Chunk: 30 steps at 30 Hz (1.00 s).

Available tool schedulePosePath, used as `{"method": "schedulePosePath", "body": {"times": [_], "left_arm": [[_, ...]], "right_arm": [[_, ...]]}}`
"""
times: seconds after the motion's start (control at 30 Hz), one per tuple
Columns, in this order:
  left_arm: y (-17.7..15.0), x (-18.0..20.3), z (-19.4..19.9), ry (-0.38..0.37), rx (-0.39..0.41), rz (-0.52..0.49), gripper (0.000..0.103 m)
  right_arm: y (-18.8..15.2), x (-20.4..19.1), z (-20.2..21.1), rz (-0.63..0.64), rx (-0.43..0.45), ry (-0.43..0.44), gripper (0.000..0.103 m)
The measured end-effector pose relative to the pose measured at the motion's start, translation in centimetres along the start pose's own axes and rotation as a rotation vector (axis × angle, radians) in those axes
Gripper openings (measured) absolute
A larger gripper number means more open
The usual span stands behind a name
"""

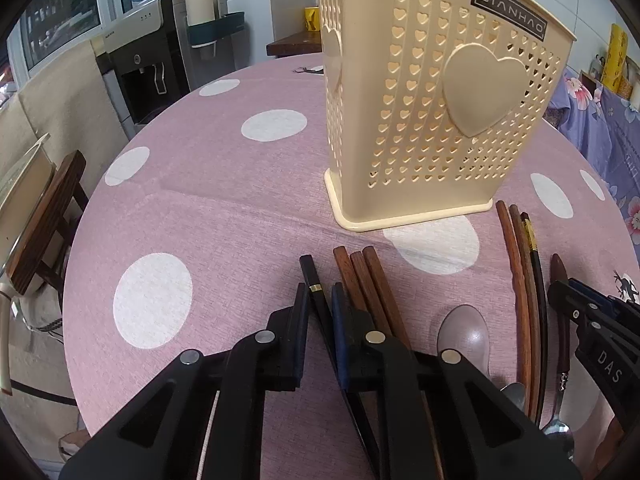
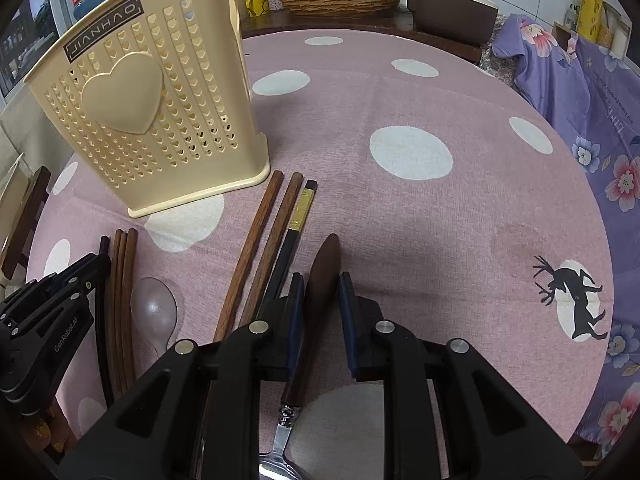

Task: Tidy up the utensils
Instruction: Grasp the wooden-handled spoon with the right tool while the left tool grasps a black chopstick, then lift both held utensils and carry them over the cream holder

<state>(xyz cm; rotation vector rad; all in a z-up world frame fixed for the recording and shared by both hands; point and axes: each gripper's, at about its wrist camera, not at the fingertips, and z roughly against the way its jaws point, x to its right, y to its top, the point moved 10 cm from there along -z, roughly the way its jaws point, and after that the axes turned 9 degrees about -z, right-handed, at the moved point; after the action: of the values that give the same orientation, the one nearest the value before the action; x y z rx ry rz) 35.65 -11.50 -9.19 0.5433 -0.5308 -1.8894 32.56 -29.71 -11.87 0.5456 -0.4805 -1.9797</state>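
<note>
Chopstick, black with gold band (image 1: 316,296), pinched in my left gripper (image 1: 320,300), lower centre. My right gripper (image 2: 322,292) clamps brown-handled utensil (image 2: 322,276). Lift both straight, tilt upright, drop into cream perforated plastic holder (image 1: 432,100), upper right.

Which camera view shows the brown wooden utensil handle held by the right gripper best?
The right wrist view: the brown wooden utensil handle runs centrally between the right gripper fingers, down to its metal neck. The left wrist view shows only its tip and a thin stretch at the right edge.
</note>
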Motion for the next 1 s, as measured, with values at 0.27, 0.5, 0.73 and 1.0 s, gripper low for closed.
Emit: {"method": "schedulePosePath", "body": {"times": [0.27, 0.5, 0.73, 1.0], "left_arm": [[0.3, 0.1, -0.2, -0.018, 0.005, 0.030, 0.009], [0.8, -0.1, -0.4, -0.035, 0.014, 0.064, 0.008], [1.8, -1.2, 0.2, -0.060, 0.059, 0.109, 0.008], [4.7, -3.0, 3.8, -0.058, 0.175, 0.142, 0.008]], "right_arm": [[0.0, -0.1, 0.0, -0.007, 0.018, 0.008, 0.018], [0.7, -0.1, 0.0, -0.027, 0.027, 0.054, 0.017], [2.2, 0.0, 1.1, -0.060, 0.071, 0.123, 0.016], [4.6, -0.1, 5.0, -0.052, 0.176, 0.195, 0.016]]}}
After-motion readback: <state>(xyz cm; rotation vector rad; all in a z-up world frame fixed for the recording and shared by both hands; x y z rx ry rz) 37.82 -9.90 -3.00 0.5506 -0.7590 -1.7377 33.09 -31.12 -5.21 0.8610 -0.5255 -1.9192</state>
